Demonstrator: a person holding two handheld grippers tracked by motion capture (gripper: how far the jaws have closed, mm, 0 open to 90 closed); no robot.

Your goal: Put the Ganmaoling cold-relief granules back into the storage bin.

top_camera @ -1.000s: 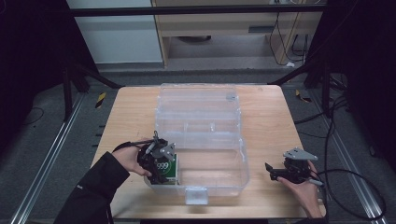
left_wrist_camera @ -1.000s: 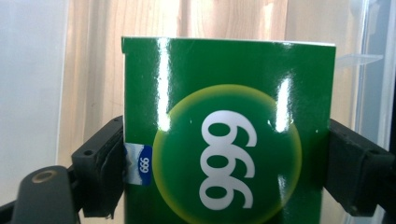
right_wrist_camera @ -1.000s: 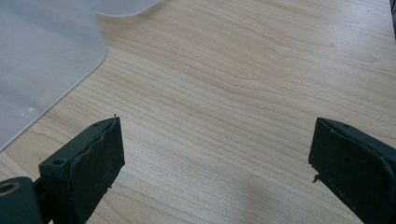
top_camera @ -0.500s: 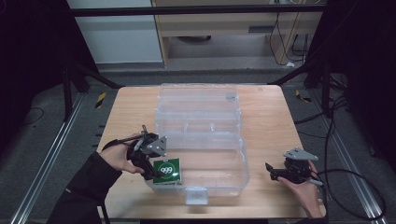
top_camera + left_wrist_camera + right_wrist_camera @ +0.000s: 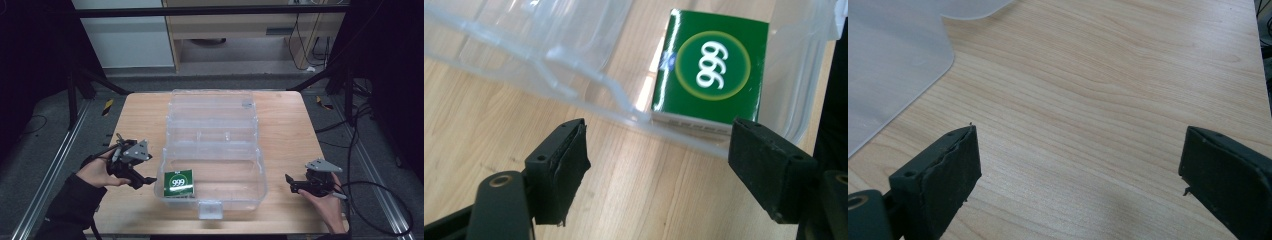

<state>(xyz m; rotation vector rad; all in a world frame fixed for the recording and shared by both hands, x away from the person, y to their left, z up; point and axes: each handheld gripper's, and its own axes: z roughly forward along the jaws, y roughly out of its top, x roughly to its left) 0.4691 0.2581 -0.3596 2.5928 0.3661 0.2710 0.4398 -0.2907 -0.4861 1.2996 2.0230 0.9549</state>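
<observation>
The green box (image 5: 180, 183) lies in the clear bin (image 5: 250, 165), seen blurry through its wall. Left gripper (image 5: 144, 179) and right gripper (image 5: 289, 183) beside the bin hold nothing, jaws wide.

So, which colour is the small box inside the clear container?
The small box is green, with white "999" in a gold-ringed circle; the left gripper view shows it best.

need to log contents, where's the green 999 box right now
In the high view, the green 999 box lies inside the clear bin, at its near-left corner.
</observation>
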